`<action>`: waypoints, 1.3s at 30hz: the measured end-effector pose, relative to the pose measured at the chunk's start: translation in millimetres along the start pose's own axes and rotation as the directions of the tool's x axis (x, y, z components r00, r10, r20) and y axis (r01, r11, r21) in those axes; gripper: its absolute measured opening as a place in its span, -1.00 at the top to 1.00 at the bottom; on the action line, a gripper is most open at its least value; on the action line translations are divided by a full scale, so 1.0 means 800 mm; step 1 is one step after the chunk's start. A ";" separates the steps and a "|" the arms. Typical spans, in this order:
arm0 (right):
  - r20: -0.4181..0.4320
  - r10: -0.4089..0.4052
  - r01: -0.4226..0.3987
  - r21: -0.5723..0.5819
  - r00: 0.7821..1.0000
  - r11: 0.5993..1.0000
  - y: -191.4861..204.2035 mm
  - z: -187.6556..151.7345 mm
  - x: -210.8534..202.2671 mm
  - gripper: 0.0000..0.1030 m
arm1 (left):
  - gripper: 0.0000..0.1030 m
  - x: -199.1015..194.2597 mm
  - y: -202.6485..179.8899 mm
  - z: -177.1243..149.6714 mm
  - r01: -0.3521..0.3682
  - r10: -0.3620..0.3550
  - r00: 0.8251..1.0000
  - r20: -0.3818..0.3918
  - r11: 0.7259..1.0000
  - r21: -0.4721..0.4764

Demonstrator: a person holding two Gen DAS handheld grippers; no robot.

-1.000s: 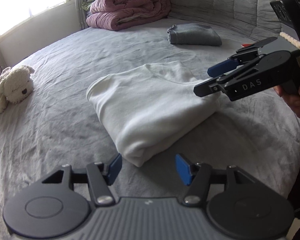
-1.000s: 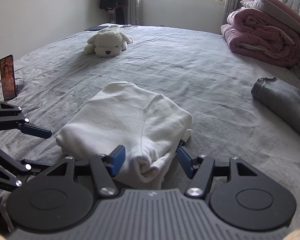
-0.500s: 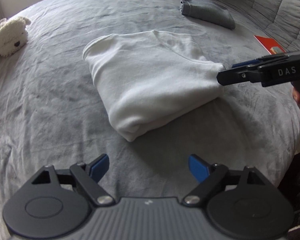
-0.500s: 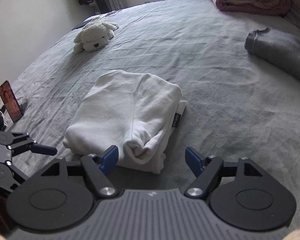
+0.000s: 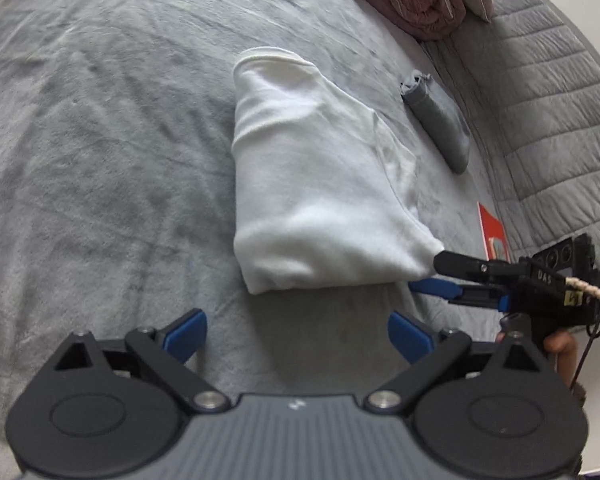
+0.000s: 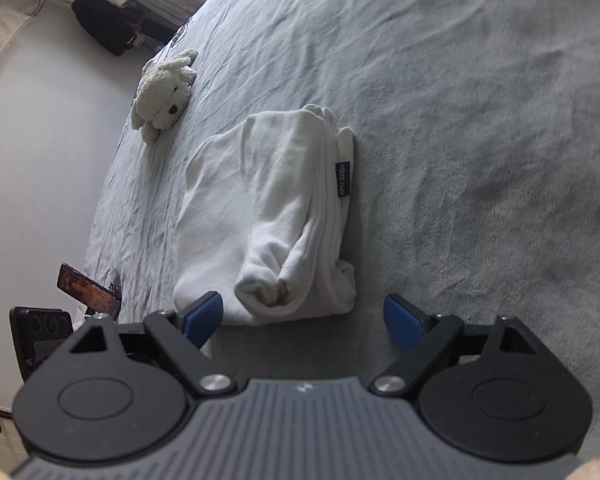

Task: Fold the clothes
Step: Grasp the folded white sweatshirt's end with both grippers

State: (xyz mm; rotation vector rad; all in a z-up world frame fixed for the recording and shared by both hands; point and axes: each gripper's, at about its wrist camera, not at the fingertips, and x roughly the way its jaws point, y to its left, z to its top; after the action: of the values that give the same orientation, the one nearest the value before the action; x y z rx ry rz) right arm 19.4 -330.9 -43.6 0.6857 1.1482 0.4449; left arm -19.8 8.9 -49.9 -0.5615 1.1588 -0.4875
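White folded fleece garment on grey bed, left gripper and right gripper both opening empty near its edge; snagging could undo the fold.

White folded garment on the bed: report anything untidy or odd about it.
The white folded garment lies mostly neat on the grey bedspread. Its near end bulges in a loose roll rather than a flat fold, and along the right edge the layers stick out unevenly, with a black label exposed. No damage shows.
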 end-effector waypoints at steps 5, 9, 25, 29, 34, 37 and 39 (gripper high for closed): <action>0.009 0.027 -0.028 0.054 1.000 0.998 -0.007 0.006 -0.001 -0.74 | -0.90 0.004 0.014 0.007 0.060 -0.057 0.997 0.046 0.997 -0.056; 0.018 0.032 -0.033 0.064 0.999 0.997 -0.008 0.011 0.000 -0.74 | -0.90 0.008 0.018 0.015 0.090 -0.085 0.994 0.069 0.993 -0.074; 0.132 0.053 -0.067 0.108 0.990 0.992 -0.021 0.028 0.007 -0.75 | -0.87 0.027 0.034 0.042 0.177 -0.149 0.969 0.195 0.975 -0.135; 0.172 0.062 -0.081 0.108 0.983 0.991 -0.022 0.033 0.011 -0.76 | -0.87 0.033 0.035 0.047 0.200 -0.163 0.962 0.220 0.967 -0.159; 0.220 0.065 -0.090 0.106 0.973 0.990 -0.020 0.038 0.020 -0.76 | -0.87 0.040 0.030 0.054 0.203 -0.161 0.958 0.235 0.965 -0.167; 0.248 0.065 -0.093 0.099 0.966 0.991 -0.018 0.040 0.024 -0.76 | -0.87 0.044 0.027 0.056 0.198 -0.153 0.957 0.246 0.965 -0.172; 0.264 0.062 -0.089 0.089 0.963 0.992 -0.015 0.041 0.027 -0.76 | -0.87 0.046 0.027 0.058 0.197 -0.148 0.956 0.255 0.964 -0.179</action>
State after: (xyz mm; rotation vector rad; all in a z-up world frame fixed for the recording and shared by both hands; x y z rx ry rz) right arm 57.2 -334.6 -58.5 0.8519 0.9016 0.3507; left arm 37.4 9.7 -75.9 -0.8808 0.9363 -0.4401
